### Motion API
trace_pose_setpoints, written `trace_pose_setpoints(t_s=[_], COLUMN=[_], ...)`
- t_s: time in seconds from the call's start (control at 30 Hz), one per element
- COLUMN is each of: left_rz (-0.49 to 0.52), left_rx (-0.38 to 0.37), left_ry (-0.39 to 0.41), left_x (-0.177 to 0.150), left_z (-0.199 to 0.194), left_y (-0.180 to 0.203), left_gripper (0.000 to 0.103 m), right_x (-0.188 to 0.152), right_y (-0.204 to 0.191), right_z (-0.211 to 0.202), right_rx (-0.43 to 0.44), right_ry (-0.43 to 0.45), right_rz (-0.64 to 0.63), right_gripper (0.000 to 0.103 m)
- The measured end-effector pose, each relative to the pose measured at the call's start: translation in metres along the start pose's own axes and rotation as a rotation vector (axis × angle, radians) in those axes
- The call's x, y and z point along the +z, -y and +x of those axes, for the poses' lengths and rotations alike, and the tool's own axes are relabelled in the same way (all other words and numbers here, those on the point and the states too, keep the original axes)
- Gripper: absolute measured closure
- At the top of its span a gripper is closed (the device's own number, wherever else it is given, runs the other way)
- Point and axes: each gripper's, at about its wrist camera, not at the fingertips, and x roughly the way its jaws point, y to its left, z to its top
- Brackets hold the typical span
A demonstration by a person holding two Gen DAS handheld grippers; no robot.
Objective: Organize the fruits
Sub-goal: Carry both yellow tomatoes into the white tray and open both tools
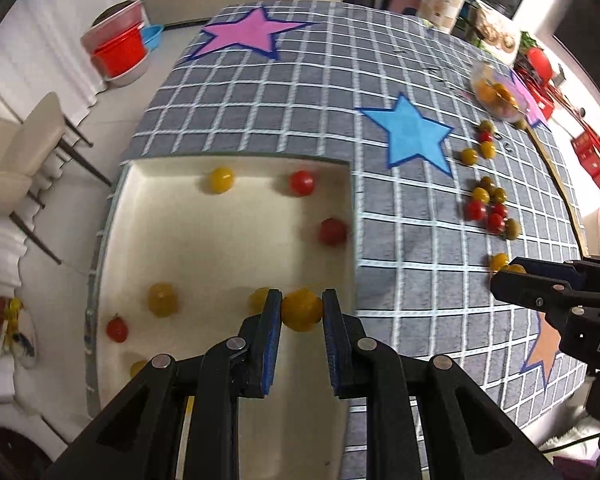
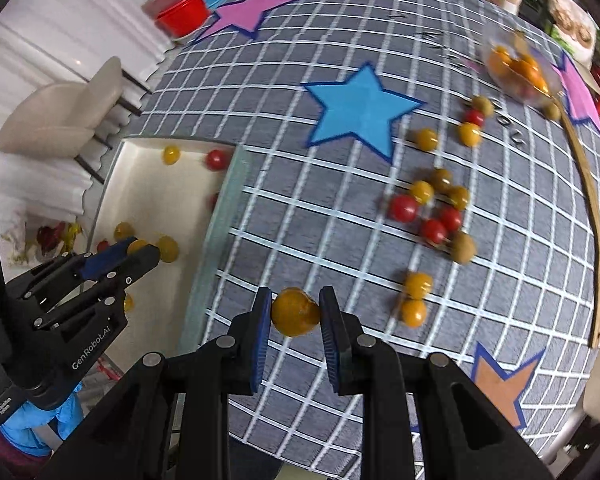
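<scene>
Clamped between the pads of the left gripper (image 1: 302, 310), a yellow cherry tomato (image 1: 302, 312) is held above the white tray (image 1: 236, 248). An orange-yellow cherry tomato (image 2: 295, 312) is gripped by the right gripper (image 2: 294, 312) over the checked tablecloth (image 2: 340, 32). Loose cherry tomatoes (image 2: 432, 208) are scattered farther out, near a blue star (image 2: 356, 110).

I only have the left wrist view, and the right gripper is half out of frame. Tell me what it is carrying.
Observer: The right gripper is shut on a yellow tomato.
Operator: Say what lies under it.
Observer: The checked tablecloth; it is to the right of the white tray, not over it.
Operator: Report the hand on the left gripper.
Observer: The hand behind the left gripper wears a blue glove.
</scene>
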Motion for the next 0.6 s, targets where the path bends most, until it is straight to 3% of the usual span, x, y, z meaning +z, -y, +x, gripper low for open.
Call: trace_pose_setpoints(t_s=[0.4, 0.6], left_rz=[-0.171, -0.179], left_rx=[0.058, 0.071], left_ry=[-0.047, -0.025], left_x=[-0.023, -0.003], left_z=[0.022, 0.031], left_y=[-0.073, -0.089], left_gripper=[0.081, 0.081], right_x=[0.034, 0.056], right_y=[-0.051, -0.066], right_z=[0.035, 0.059], right_rx=[0.04, 0.05], right_ry=[-0.051, -0.072], right_rz=[-0.081, -0.092], right_gripper=[0.077, 0.077])
